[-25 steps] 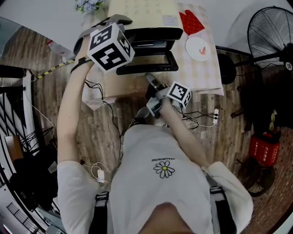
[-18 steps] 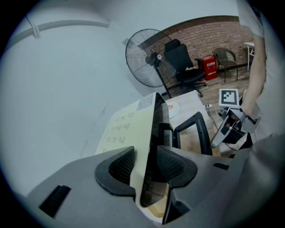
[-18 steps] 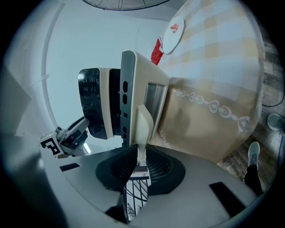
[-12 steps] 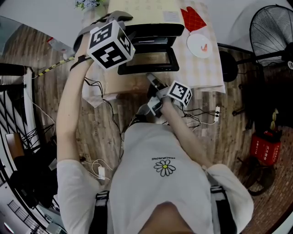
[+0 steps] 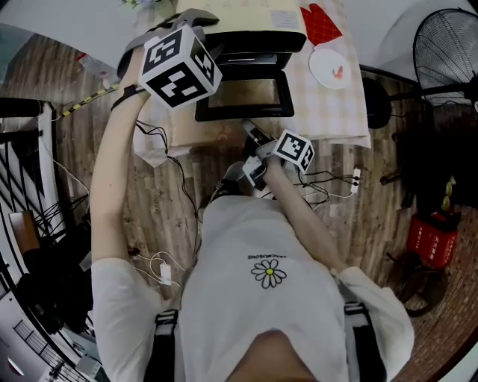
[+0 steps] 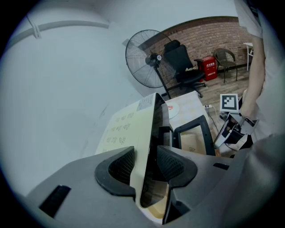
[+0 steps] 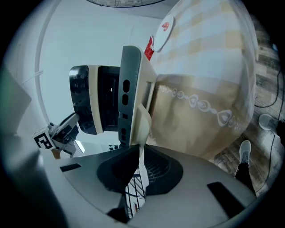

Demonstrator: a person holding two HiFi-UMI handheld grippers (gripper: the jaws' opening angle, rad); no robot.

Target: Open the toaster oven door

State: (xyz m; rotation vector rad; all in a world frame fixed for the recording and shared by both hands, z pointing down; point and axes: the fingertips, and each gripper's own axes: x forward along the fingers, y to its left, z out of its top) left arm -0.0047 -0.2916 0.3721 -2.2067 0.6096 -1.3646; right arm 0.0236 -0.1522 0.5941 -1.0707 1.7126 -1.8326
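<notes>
My left tongs [image 6: 146,165] clamp the top edge of the oven [image 5: 239,16], left on the table [image 5: 328,112], while my right tongs [image 7: 140,171], jaws just closing in, pinch the handle [image 7: 144,118] of its door [image 5: 243,95], lying open on the near side.
</notes>
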